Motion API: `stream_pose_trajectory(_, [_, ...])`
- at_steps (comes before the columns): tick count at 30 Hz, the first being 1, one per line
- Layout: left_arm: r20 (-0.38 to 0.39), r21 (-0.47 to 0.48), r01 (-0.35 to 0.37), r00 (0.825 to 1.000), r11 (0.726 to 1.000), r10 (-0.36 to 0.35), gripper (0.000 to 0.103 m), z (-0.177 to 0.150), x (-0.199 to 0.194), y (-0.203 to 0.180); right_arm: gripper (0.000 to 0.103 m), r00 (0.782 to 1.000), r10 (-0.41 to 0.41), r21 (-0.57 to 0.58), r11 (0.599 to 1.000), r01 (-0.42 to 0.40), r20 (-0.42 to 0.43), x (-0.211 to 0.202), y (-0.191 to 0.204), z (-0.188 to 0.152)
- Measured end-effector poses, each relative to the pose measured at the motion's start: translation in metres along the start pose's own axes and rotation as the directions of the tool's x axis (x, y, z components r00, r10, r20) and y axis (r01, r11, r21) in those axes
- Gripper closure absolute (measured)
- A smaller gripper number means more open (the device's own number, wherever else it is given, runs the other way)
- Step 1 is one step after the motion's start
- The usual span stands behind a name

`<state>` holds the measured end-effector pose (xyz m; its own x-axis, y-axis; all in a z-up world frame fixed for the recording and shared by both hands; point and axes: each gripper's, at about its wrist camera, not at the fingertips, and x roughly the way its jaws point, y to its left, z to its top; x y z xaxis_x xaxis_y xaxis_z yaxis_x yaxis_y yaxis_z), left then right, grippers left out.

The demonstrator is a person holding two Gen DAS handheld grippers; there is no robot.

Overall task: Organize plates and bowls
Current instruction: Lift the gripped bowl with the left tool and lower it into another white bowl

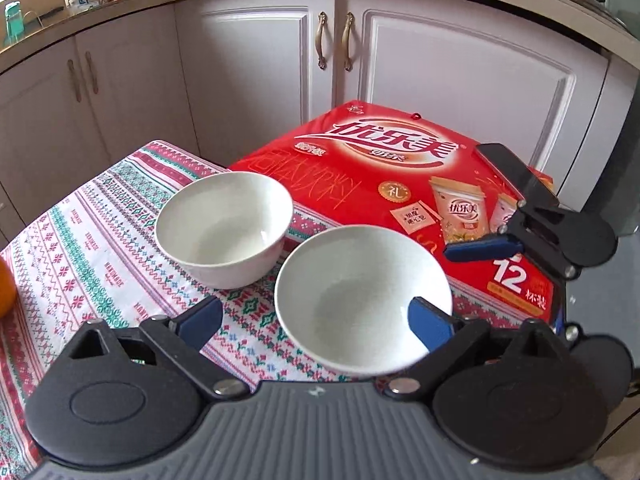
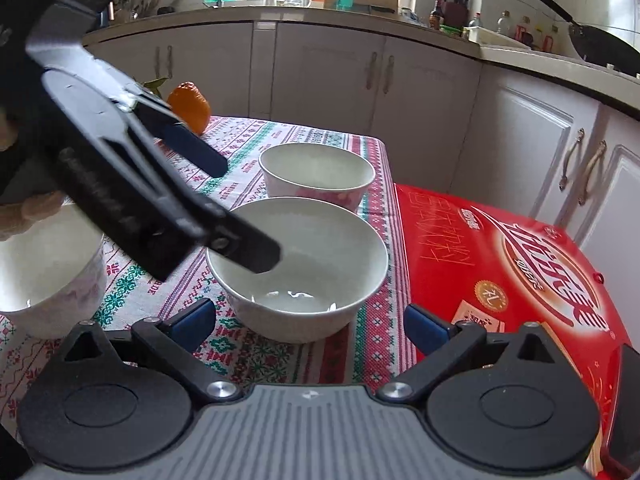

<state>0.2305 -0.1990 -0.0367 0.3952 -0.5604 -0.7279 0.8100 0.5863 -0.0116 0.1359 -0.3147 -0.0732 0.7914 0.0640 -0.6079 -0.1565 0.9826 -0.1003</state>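
Two white bowls stand on the patterned tablecloth point(image 1: 100, 216). My left gripper point(image 1: 316, 324) is open and straddles the left rim of the near bowl point(image 1: 360, 280): one blue fingertip point(image 1: 432, 328) is inside it, the other is outside over the cloth, and neither pad presses on the rim. The far bowl point(image 1: 224, 228) stands free beyond it. In the right wrist view the left gripper point(image 2: 250, 212) reaches in from the upper left into the near bowl point(image 2: 320, 280), with the far bowl point(image 2: 316, 176) behind. My right gripper point(image 2: 310, 326) is open and empty, just short of the near bowl.
A red carton point(image 1: 380, 168) lies on the table right of the bowls. A third white bowl point(image 2: 44, 272) stands at the left edge of the right wrist view, an orange point(image 2: 190, 108) beyond it. White kitchen cabinets point(image 1: 256, 64) stand behind the table.
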Motion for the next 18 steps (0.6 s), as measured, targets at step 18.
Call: stream_pose_trajectory(18, [-0.058, -0.028, 0.063, 0.996, 0.998, -0.065, 0.037, 0.012, 0.031, 0.005, 0.019, 0.999, 0.038, -0.017, 0.999, -0.038, 0.01, 0.002, -0.001, 0.003])
